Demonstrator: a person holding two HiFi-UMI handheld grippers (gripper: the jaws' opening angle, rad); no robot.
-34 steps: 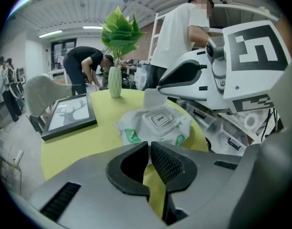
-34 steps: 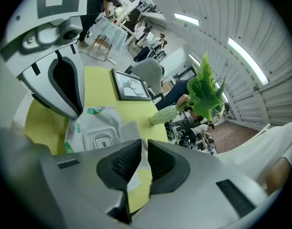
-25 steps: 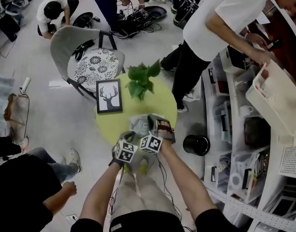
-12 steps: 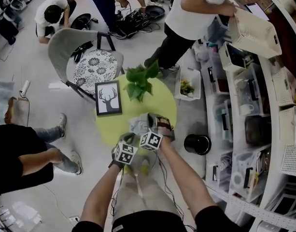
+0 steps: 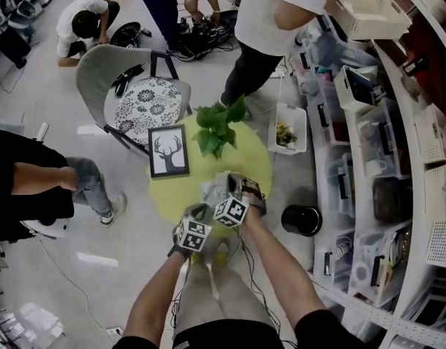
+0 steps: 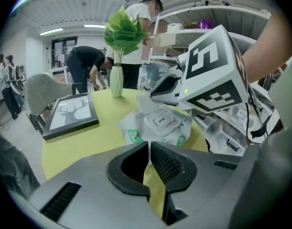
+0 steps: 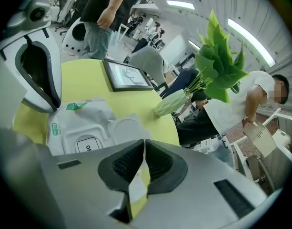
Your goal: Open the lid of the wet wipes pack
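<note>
The wet wipes pack [image 6: 157, 125] lies flat on the yellow-green table [image 6: 84, 144], its "OPEN" tab facing up, and we hang the left gripper [image 6: 149, 149] and right gripper [image 7: 144, 147] just short of it, each with jaws together and empty, probably to nudge the lid.

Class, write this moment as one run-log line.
left gripper: shut, empty | right gripper: shut, empty | wet wipes pack: on table
</note>
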